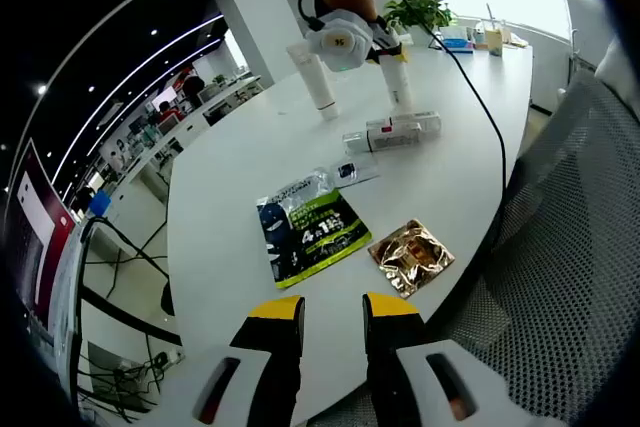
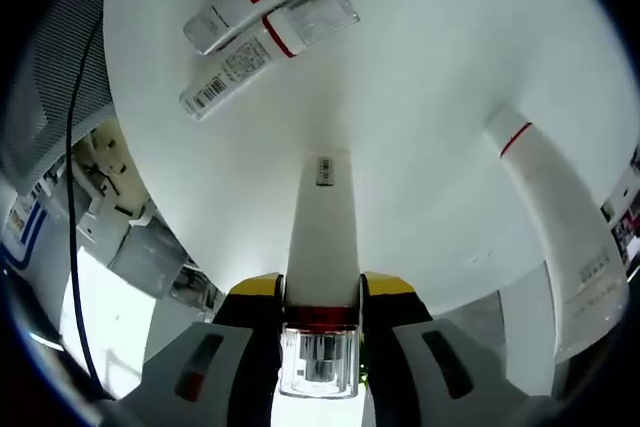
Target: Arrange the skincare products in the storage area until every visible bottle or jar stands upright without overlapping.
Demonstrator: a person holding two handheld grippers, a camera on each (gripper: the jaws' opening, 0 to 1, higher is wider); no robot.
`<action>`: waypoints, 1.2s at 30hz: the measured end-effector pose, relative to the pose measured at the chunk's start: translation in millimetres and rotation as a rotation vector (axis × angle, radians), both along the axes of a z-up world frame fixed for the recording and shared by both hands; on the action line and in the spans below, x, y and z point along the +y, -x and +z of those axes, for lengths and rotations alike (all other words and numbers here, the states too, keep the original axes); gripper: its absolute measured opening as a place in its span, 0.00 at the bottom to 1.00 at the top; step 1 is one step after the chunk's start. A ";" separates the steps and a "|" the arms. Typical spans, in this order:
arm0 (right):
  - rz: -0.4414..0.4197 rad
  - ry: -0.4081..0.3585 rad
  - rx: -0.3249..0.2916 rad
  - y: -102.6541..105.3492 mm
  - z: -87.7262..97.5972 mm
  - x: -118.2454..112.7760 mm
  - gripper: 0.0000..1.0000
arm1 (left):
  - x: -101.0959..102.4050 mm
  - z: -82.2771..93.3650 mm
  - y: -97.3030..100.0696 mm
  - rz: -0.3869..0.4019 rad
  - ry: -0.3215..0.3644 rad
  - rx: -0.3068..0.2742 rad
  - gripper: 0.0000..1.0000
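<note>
At the table's far end a hand holds my right gripper (image 1: 345,39) over a white tube (image 1: 398,82) that stands on the white table (image 1: 230,197). In the right gripper view, the right gripper (image 2: 322,292) is shut on that white tube (image 2: 322,237), which has a red band and a clear cap near the camera and its far end at the tabletop. A second white tube (image 1: 315,77) (image 2: 545,187) stands upright beside it. Two clear bottles (image 1: 392,132) (image 2: 265,12) lie flat side by side. My left gripper (image 1: 332,317) is open over the near table edge, holding nothing.
A green-and-black sachet (image 1: 310,232), a gold sachet (image 1: 410,255) and a small clear packet (image 1: 352,169) lie flat mid-table. A black cable (image 1: 480,107) runs along the right side. A mesh chair (image 1: 570,237) stands at right. A plant (image 1: 418,7) and small items sit at the far end.
</note>
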State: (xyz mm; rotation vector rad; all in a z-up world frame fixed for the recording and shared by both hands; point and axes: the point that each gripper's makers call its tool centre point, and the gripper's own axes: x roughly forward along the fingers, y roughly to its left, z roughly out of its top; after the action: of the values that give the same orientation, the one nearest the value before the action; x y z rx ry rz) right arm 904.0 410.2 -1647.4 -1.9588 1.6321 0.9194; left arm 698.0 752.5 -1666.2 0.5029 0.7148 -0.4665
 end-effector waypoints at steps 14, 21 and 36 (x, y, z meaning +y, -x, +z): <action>0.097 -0.057 -0.025 -7.1 3.5 9.6 0.46 | -0.2 -1.1 0.9 -0.003 -0.003 0.008 0.24; 0.089 -0.229 -0.073 -10.5 10.7 24.6 0.62 | -0.5 -3.3 1.4 -0.008 -0.007 0.016 0.24; 0.002 -0.838 -0.446 -17.5 82.3 84.8 0.69 | -2.2 -8.3 4.4 -0.018 -0.013 0.047 0.24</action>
State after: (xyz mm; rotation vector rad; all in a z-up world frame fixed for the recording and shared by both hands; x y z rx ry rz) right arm 921.5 495.0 -1565.1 -1.4213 0.7949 0.8813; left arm 693.5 750.2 -1674.5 0.5127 0.7595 -0.4923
